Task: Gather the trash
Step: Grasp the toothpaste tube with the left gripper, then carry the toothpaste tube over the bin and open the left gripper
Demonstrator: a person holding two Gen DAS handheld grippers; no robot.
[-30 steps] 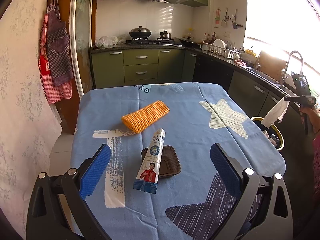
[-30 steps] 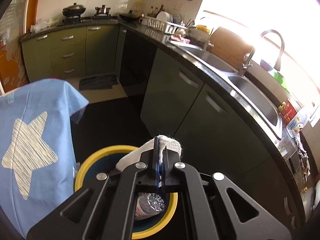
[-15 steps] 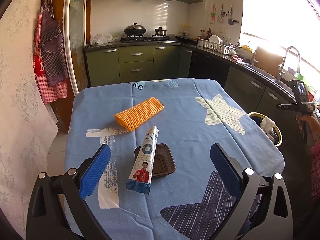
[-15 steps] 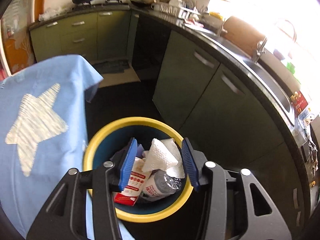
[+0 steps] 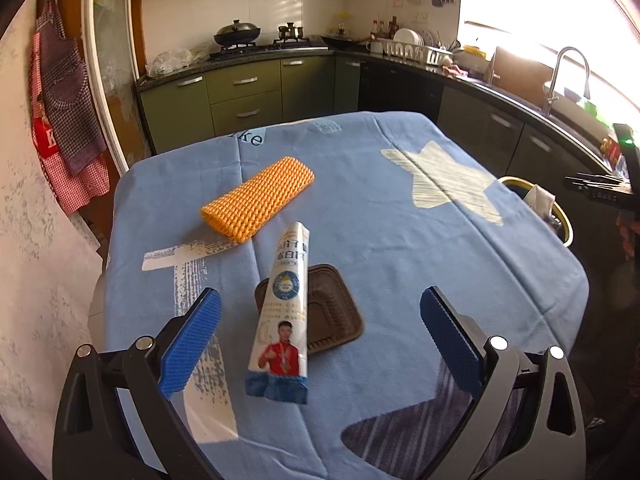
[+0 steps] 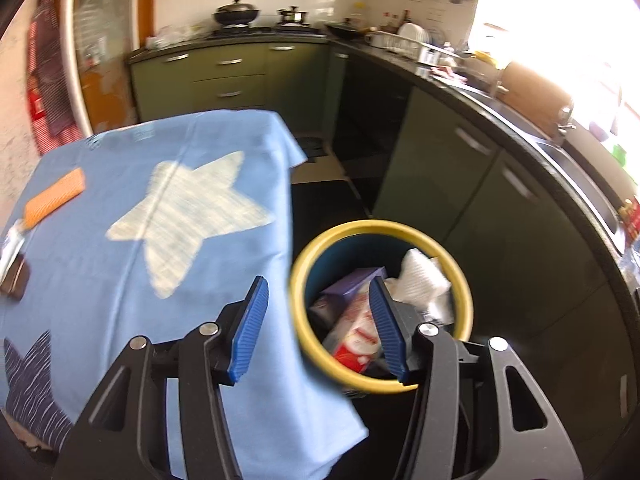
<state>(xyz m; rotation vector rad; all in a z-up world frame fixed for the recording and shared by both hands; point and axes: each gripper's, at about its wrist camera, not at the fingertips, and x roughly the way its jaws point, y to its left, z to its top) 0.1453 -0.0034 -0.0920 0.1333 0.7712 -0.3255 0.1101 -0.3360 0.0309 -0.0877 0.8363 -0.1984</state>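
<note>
wok (image 5: 237, 32) on stove; aprons (image 5: 66, 120) hang at left | dish rack (image 5: 416, 50); tap (image 5: 568, 76)

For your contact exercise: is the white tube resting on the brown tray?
Touching. In the left wrist view the white tube lies slanted across the brown tray, its middle propped on the tray's left edge.

On the blue tablecloth (image 5: 360, 208): 1 orange mesh sleeve (image 5: 258, 199), 1 white tube pack (image 5: 283, 316), 1 brown tray (image 5: 324, 316) under it. Off the tablecloth's right edge: 1 yellow-rimmed bin (image 6: 380, 304) holding 1 white tissue (image 6: 424, 280), 1 purple box (image 6: 352, 282), 1 red-white carton (image 6: 356, 332).
</note>
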